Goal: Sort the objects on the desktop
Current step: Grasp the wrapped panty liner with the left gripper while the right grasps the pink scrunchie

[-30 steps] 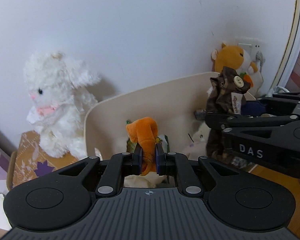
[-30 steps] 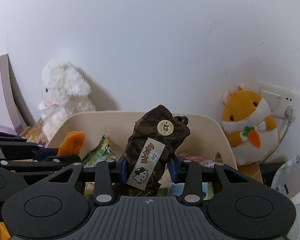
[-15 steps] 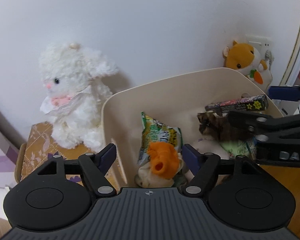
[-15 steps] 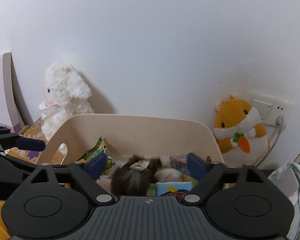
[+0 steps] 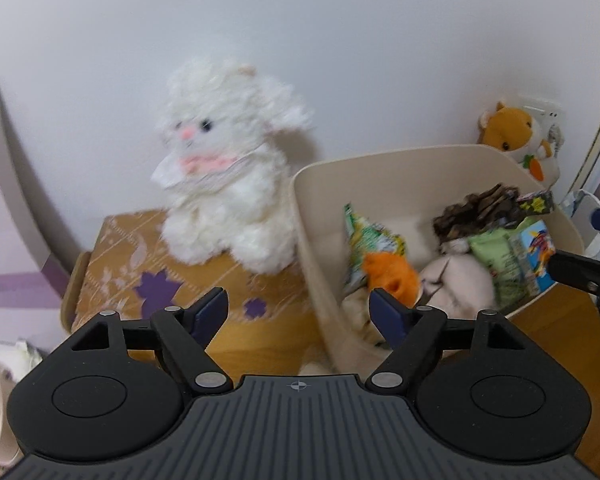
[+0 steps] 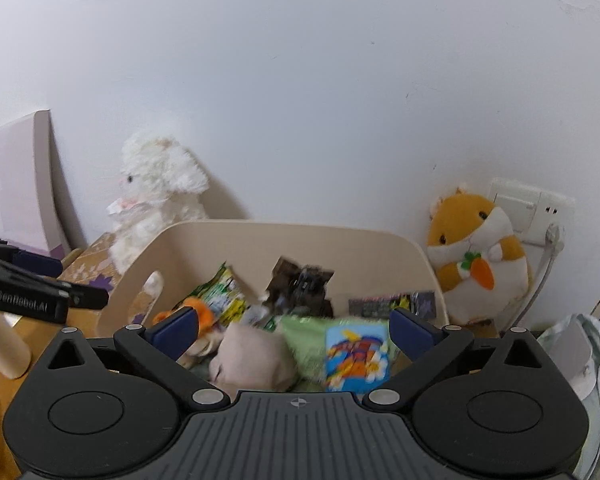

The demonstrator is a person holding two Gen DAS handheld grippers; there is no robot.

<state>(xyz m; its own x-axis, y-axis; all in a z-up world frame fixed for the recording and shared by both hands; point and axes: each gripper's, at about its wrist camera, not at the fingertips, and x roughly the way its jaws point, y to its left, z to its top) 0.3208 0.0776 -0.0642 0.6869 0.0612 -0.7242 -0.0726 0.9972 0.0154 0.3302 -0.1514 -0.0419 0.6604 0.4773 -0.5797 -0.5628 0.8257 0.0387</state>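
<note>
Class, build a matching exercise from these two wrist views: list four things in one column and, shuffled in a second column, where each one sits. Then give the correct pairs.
Things:
1. white rabbit plush
2. orange hamster plush
3. orange soft toy
4. brown fabric pouch

Places:
A. lying in the beige bin, beside a green snack packet
B. on the patterned box, left of the bin
C. by the wall socket, right of the bin
D. in the bin, toward its back wall

Pairs: 1-B, 2-C, 3-A, 4-D
</note>
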